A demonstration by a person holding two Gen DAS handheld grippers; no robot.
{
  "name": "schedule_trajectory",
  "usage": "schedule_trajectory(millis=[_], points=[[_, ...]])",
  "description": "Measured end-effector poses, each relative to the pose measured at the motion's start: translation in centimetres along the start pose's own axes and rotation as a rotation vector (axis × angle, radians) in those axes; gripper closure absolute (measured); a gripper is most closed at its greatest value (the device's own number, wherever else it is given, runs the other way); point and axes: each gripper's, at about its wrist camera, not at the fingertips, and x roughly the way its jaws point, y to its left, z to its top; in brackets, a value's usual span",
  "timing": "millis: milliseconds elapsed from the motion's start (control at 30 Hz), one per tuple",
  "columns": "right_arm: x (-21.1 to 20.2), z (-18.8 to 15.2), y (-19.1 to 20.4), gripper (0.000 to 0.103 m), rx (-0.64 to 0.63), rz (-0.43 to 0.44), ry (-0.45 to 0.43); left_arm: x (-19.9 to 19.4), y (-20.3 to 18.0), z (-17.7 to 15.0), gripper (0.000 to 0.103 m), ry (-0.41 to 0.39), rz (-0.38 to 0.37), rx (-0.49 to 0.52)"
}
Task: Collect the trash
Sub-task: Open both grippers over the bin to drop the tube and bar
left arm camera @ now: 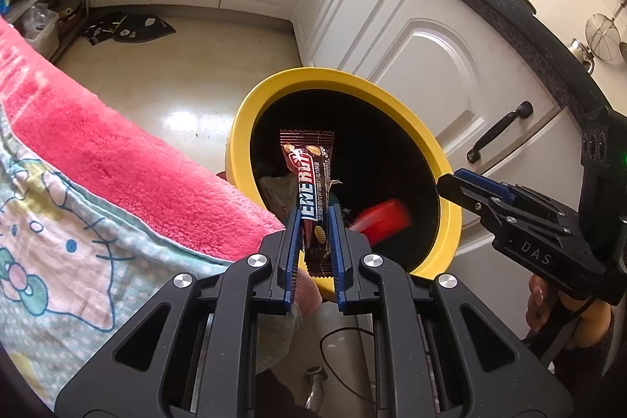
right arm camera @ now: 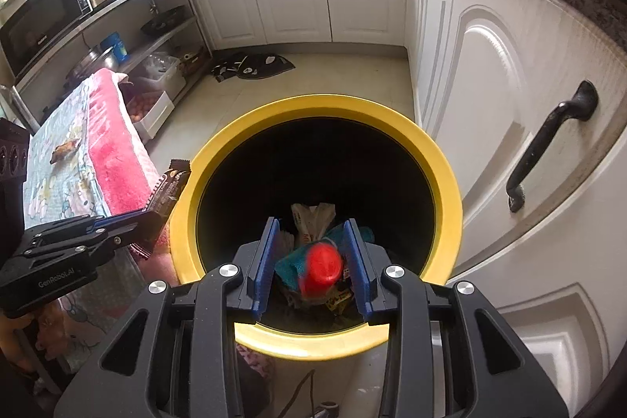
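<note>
The left gripper (left arm camera: 315, 222) is clenched on a brown snack-bar wrapper (left arm camera: 309, 179), pinched low between the 2 blue pads, with the wrapper's upper end projecting past the fingertips over the near-left rim of the yellow bin (left arm camera: 395, 104). The gripper points steeply down toward the bin mouth. To its left lies a table draped in a pink towel (left arm camera: 129, 159) (a 2nd bar (right arm camera: 66, 148) rests farther back on it). The right gripper (right arm camera: 315, 234) hangs tilted down over the bin opening, its jaws parted and gripping nothing. Inside the bin: a red item (right arm camera: 322, 267), teal packaging (right arm camera: 292, 263), and a pale wrapper (right arm camera: 313, 218).
</note>
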Motion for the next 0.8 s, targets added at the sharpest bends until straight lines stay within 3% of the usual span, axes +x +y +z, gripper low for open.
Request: schedule_trajectory(millis=[67,133,267,800], points=[[-0.1,0.1,-0.2,0.07,0.01,-0.003,-0.006,0.0,0.1,-0.1,0.092,-0.001,0.0,-0.005],[-0.2,0.1,-0.4,0.069,0.027,-0.002,-0.007,0.0,0.2,0.1,0.082,-0.003,0.001,-0.006],[-0.6,0.0,-0.6,0.059,0.034,-0.013,-0.015,-0.6,0.0,0.3,0.066,-0.018,0.001,-0.003],[-3.0,0.8,-0.5,0.032,0.052,-0.027,-0.074,-3.9,-0.6,1.6,0.022,-0.09,0.051,0.028]])
